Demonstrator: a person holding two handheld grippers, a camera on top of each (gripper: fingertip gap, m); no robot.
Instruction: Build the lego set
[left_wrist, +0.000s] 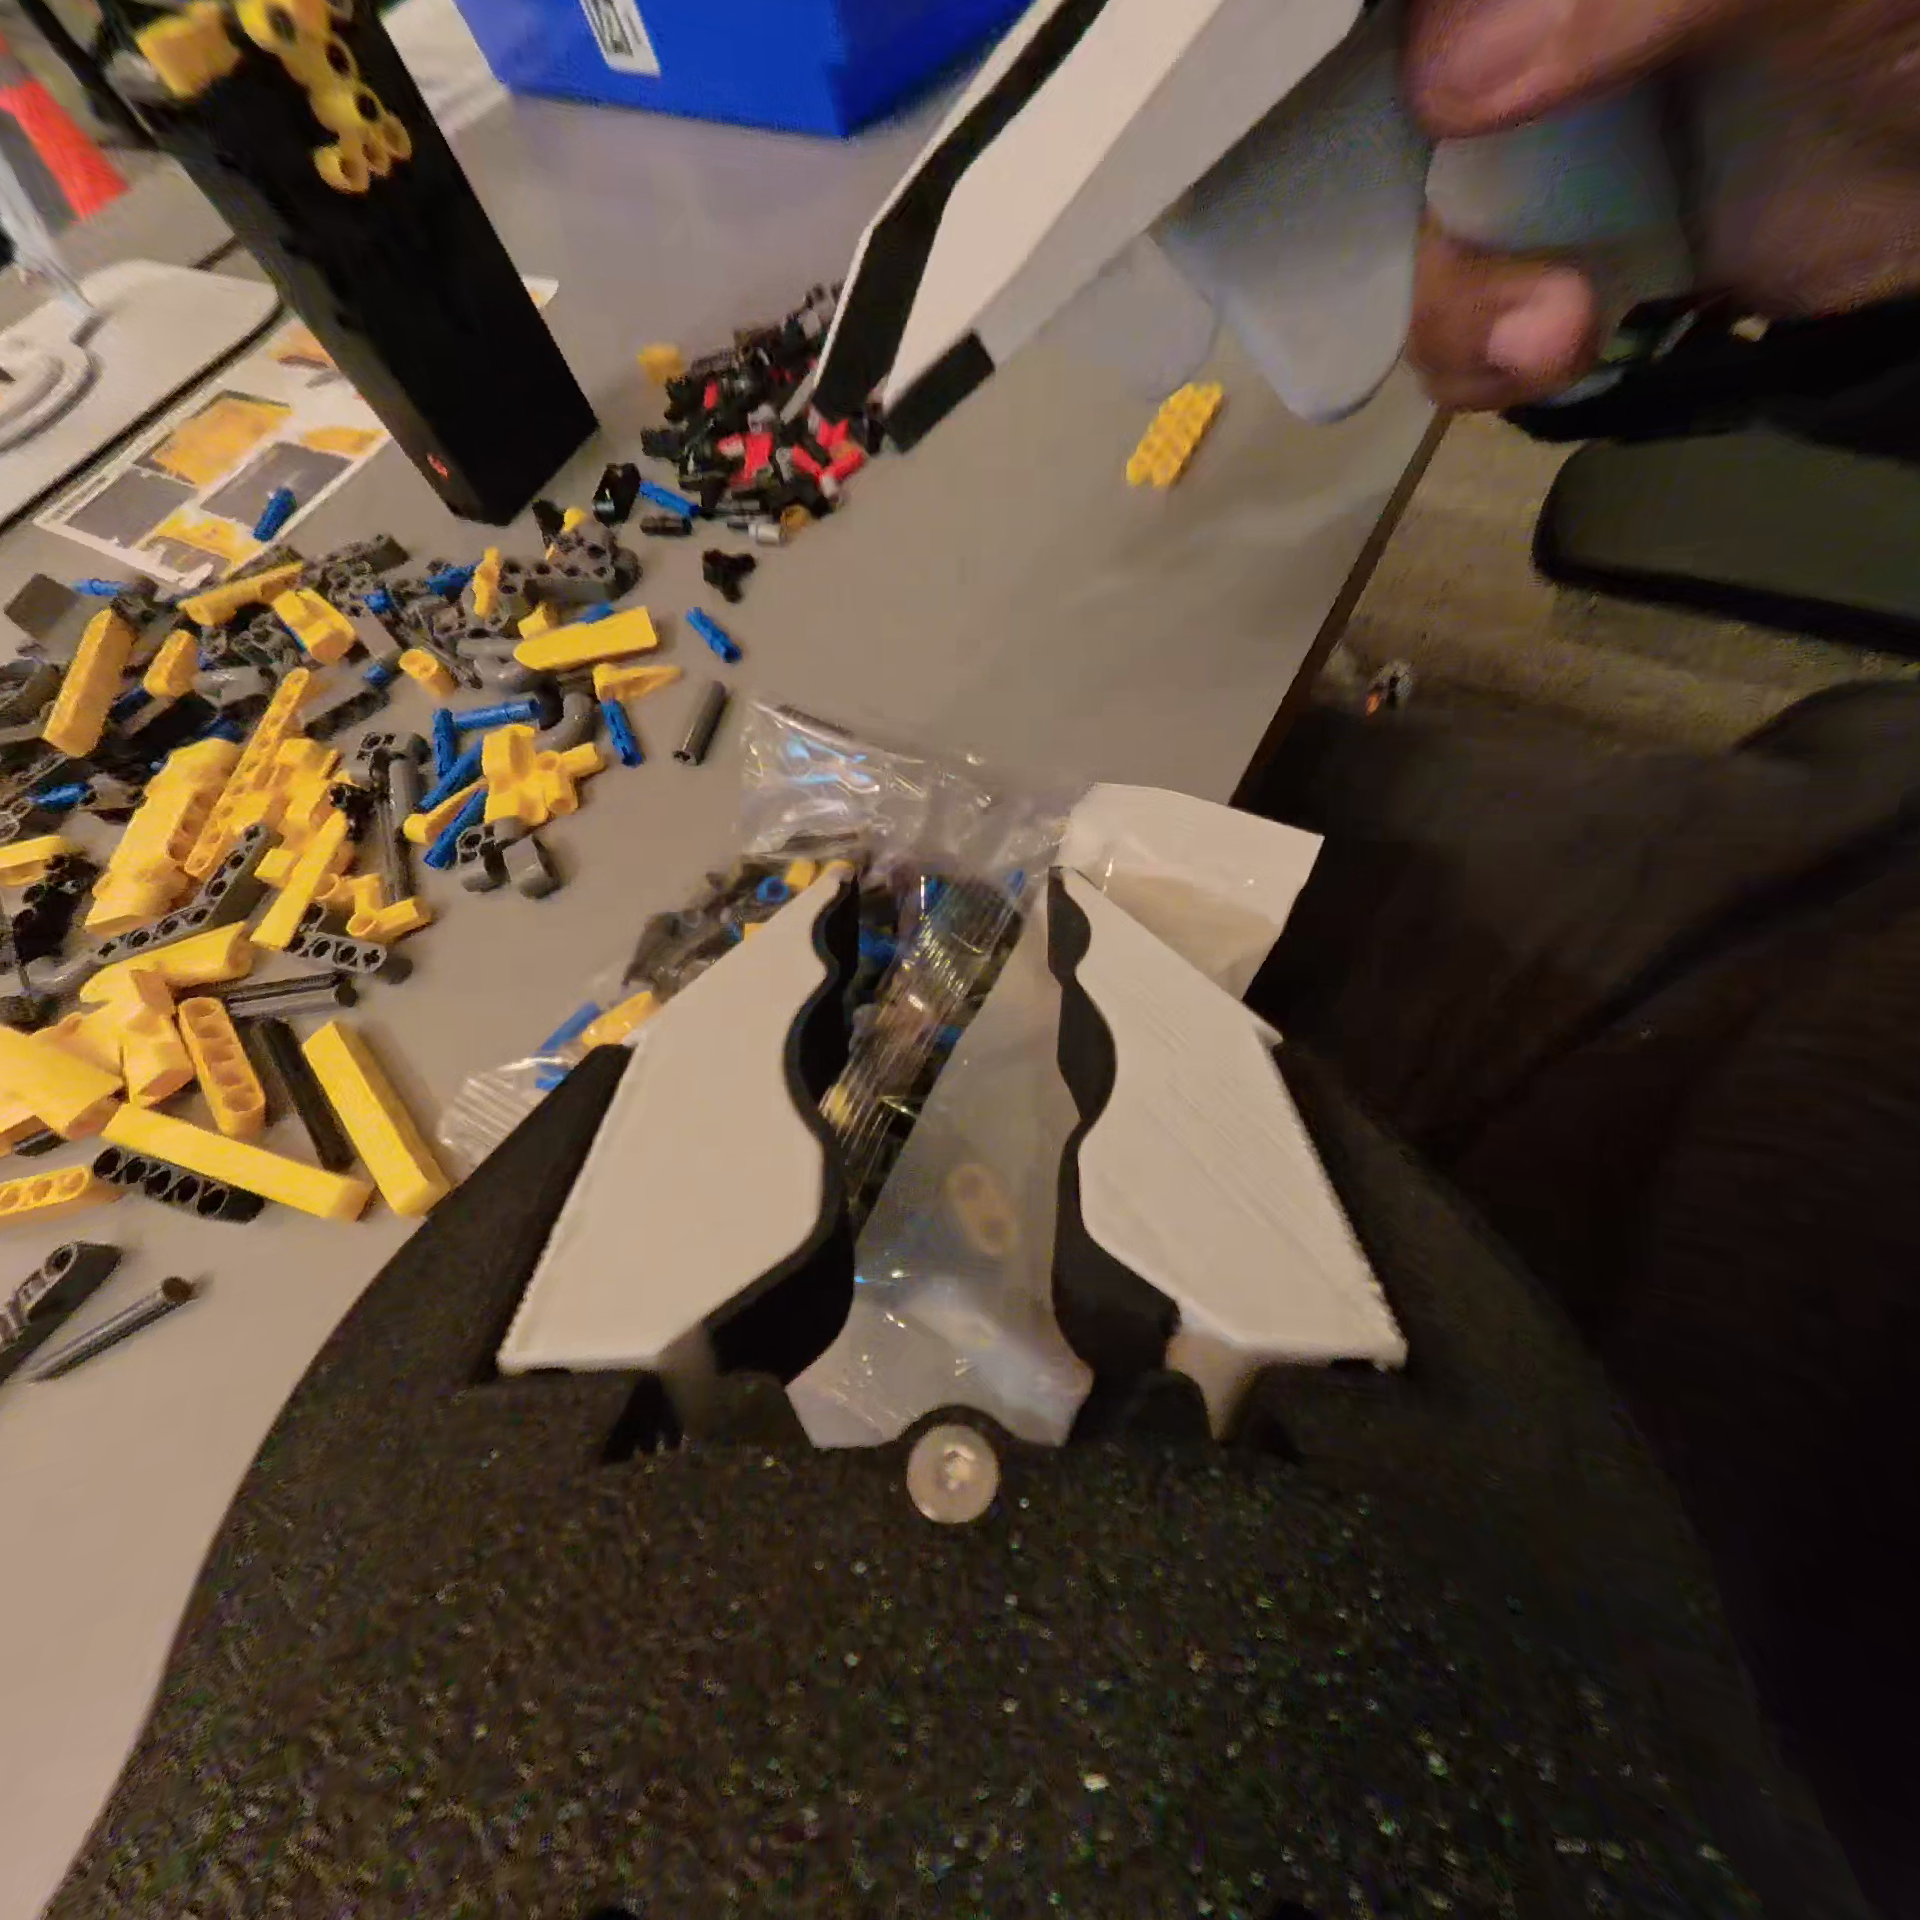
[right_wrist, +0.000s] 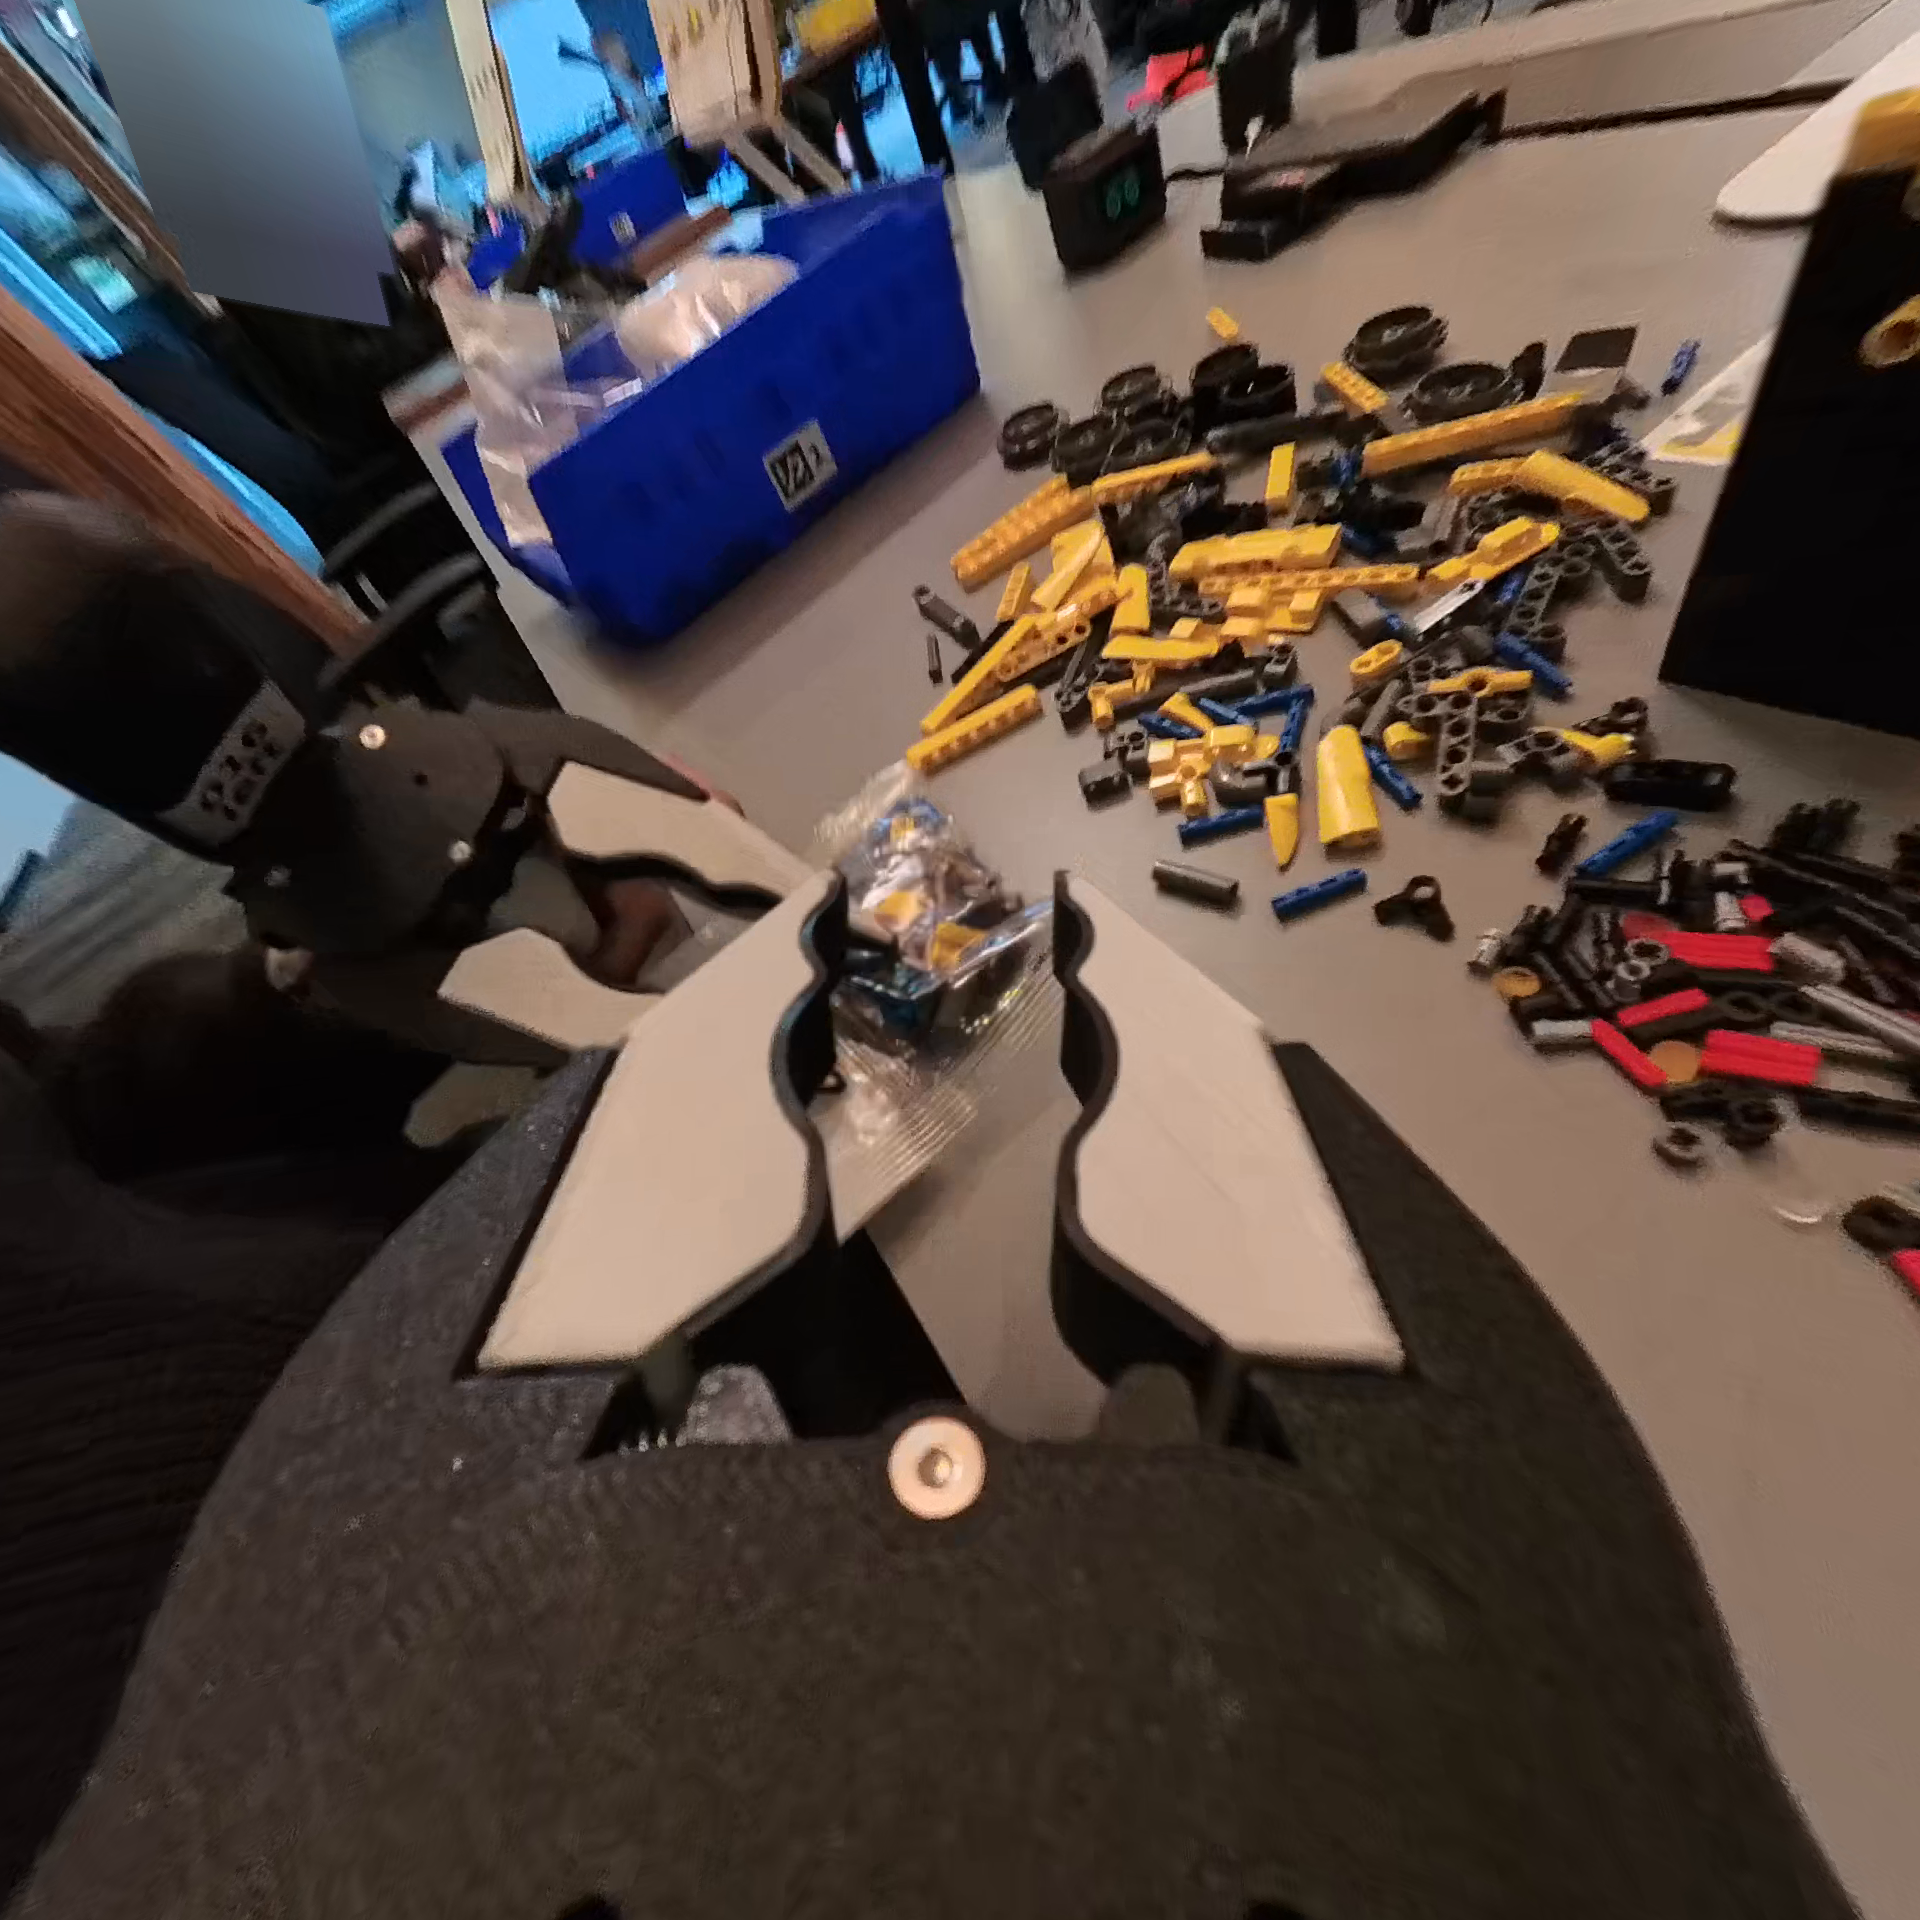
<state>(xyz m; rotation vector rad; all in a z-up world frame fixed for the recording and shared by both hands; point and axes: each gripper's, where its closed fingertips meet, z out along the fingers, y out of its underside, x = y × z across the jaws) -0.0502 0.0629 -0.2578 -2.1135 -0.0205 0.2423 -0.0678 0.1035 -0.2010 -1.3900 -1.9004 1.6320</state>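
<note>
Your left claw (left_wrist: 951, 883) is open, fingers astride the clear bag of bricks (left_wrist: 883, 790) at the worktop (left_wrist: 987, 623) edge. Your right claw (right_wrist: 945, 883) is open too, around the same bag. Loose yellow bricks (left_wrist: 260, 831) lie at 9 o'clock.

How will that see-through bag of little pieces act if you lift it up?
The clear plastic bag looks crinkly and thin, so it would probably sag and flop. Its loose small pieces would likely slide to the lowest corner. The shiny film may slip between the left gripper fingers.
</note>
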